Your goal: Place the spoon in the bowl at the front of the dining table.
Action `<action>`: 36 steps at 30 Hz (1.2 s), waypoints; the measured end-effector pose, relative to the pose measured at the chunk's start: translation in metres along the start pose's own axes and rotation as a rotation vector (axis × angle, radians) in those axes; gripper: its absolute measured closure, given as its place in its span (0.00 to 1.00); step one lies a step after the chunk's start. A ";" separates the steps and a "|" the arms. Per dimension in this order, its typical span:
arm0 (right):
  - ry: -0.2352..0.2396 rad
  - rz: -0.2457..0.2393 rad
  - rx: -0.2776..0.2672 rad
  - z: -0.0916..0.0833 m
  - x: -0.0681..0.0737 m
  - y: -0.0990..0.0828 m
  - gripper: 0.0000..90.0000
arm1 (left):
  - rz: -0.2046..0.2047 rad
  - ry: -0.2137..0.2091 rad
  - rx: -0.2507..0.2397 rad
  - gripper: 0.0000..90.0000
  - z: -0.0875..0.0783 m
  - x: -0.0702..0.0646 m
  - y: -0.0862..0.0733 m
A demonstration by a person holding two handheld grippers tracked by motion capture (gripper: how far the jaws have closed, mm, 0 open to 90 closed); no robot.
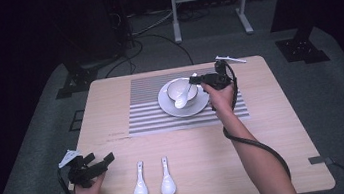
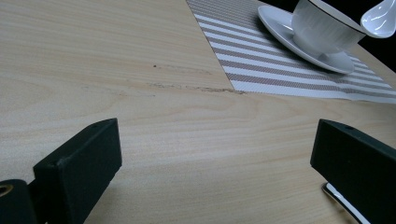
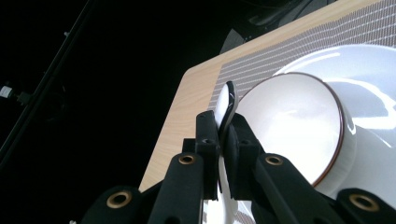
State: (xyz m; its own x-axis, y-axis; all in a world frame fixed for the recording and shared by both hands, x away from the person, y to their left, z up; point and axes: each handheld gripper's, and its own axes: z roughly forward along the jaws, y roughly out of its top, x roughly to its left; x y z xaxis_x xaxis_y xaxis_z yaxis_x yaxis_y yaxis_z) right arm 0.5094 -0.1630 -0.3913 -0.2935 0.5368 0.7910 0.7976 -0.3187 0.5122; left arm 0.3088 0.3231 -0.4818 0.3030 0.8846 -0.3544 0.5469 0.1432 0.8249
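Right gripper view puts my right gripper [image 3: 223, 154] front and centre: its two black jaws are pressed onto the handle of a white spoon [image 3: 227, 103], which sticks out edge-on beyond the tips. Just beyond it is the white bowl [image 3: 299, 122] with its dark rim, sitting on a saucer [image 3: 373, 60] on the striped placemat [image 3: 261, 60].

From the high view, I see the spoon's scoop [image 1: 181, 100] hanging over the bowl's inside. My worry is the thin, glazed handle: pinched edge-on, it could twist or slide in the jaws. If I drop my hand too fast, the scoop may knock the rim and tip the bowl on its saucer.

My left gripper [image 1: 89, 169] rests spread wide and empty near the table's near-left corner. Two more spoons [image 1: 139, 184] lie beside it.
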 end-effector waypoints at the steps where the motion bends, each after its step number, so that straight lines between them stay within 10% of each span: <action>1: -0.003 0.003 -0.003 0.001 0.001 0.001 0.94 | 0.001 0.000 0.000 0.01 0.000 0.000 0.000; 22: -0.077 0.063 -0.129 0.003 -0.020 0.005 0.94 | 0.001 -0.001 0.002 0.01 0.000 0.000 0.000; 36: -0.124 0.055 -0.099 0.011 -0.038 -0.009 0.94 | 0.004 0.002 0.003 0.01 0.000 -0.001 0.000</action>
State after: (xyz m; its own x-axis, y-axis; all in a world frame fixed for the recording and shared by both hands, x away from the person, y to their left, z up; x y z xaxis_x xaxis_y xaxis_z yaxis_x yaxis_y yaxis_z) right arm 0.5196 -0.1724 -0.4297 -0.1788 0.6069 0.7744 0.7530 -0.4222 0.5047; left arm 0.3088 0.3226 -0.4816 0.3040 0.8860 -0.3501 0.5479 0.1380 0.8251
